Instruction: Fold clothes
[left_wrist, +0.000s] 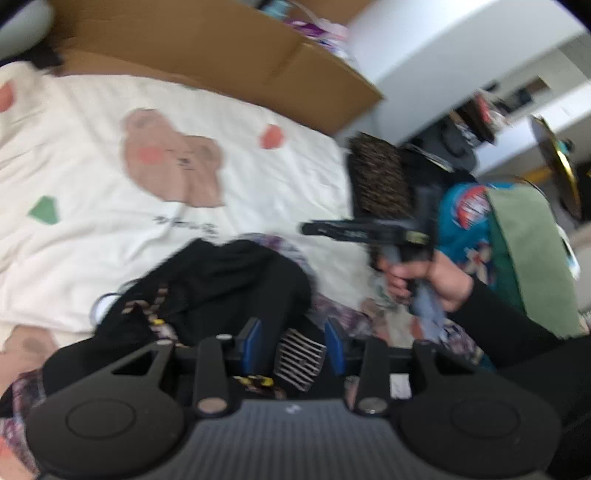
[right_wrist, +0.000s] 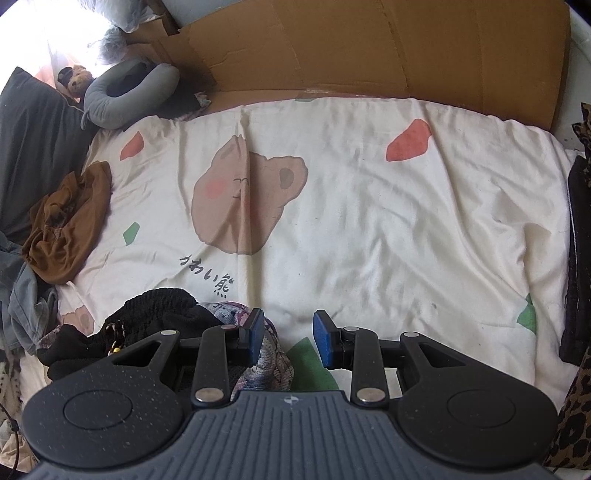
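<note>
Covering nearly the whole bed, a cream duvet (right_wrist: 369, 221) printed with a brown bear (right_wrist: 243, 199) and red and green shapes lies wrinkled, with flattened cardboard (right_wrist: 369, 48) standing along its far edge. At the left side sit a dark pillow (right_wrist: 33, 147), a grey neck cushion (right_wrist: 125, 92) and a crumpled brown garment (right_wrist: 66, 229). Near the front edge lies the black garment (right_wrist: 155, 314), bunched on top of a patterned purple cloth (right_wrist: 266, 362). The right claw (right_wrist: 288, 339) hangs over the duvet with its blue pads spread, the left pad just above the patterned cloth, nothing pinched. In the left wrist view, which is blurred, the left claw (left_wrist: 293, 345) stands parted over the black garment (left_wrist: 221, 288) and grips nothing, while a person's hand (left_wrist: 432, 277) in a black sleeve holds the other tool.
</note>
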